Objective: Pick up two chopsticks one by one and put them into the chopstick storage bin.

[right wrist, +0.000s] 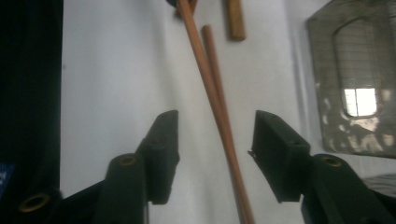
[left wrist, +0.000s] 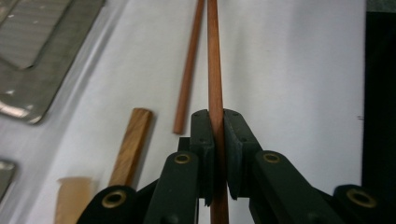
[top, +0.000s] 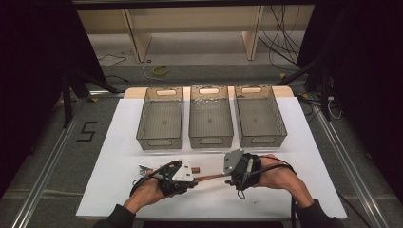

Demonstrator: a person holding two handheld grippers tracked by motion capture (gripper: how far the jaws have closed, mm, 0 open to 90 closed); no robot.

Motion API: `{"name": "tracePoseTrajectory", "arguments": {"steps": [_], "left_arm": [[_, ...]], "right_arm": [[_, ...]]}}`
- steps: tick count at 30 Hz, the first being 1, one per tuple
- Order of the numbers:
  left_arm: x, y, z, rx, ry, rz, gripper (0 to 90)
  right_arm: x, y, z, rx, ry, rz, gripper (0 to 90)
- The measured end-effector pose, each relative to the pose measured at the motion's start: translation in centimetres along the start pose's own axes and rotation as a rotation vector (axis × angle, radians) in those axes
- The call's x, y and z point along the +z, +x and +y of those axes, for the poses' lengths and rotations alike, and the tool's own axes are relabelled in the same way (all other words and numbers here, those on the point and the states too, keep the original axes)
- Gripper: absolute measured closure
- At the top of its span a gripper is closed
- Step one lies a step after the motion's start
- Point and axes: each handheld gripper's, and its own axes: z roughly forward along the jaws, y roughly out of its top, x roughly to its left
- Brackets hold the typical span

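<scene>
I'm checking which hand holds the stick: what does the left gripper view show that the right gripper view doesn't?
Left gripper view: the left gripper shut on a long wooden stick, and a pale block at the lower left.
Right gripper view: the right gripper open, the stick passing untouched between its fingers, and a basket's handle cutout.
Both: that stick, a second thin stick beside it, a short flat wooden piece and the white table.

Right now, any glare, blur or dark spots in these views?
High view: dim, dark surround, white table evenly lit, the three bins readable. Left gripper view: held chopstick fairly sharp, wooden piece and bin corner soft. Right gripper view: a bright reflection glares on the bin, the chopsticks slightly soft, left edge black.
</scene>
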Motion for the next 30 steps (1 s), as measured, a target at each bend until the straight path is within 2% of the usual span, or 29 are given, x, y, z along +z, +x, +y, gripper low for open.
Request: {"name": "tracePoseTrajectory", "arguments": {"steps": [3,4,7,9,10,19,28,30], "left_arm": [[-0.3,0.7,-0.4,-0.047,-0.008,0.020,83.0],[-0.4,0.9,-0.5,-0.063,-0.011,0.023,83.0],[-0.8,1.6,-0.8,-0.126,-0.040,0.047,83.0],[-1.2,2.0,-0.9,-0.152,-0.051,0.068,83.0],[-1.4,2.1,-1.0,-0.172,-0.067,0.075,83.0],[-3.2,3.7,-1.4,-0.267,-0.128,0.145,83.0],[-5.0,6.1,-1.8,-0.362,-0.188,0.180,83.0],[-5.1,6.8,-1.9,-0.376,-0.194,0.191,83.0]], "right_arm": [[-0.4,-0.3,-0.2,0.011,-0.016,-0.021,45.6],[-0.8,-0.3,-0.3,0.030,-0.036,-0.022,44.0],[-1.0,-0.3,-0.4,0.037,-0.052,-0.016,42.9],[-1.1,-0.2,-0.5,0.034,-0.055,-0.017,41.8],[-1.0,-0.2,-0.7,0.048,-0.052,-0.011,40.8],[-0.1,-0.5,-1.3,0.071,-0.024,0.000,38.4],[0.6,-1.0,-2.3,0.112,-0.006,0.008,34.8],[0.7,-1.0,-2.4,0.118,-0.016,0.016,34.7]]}}
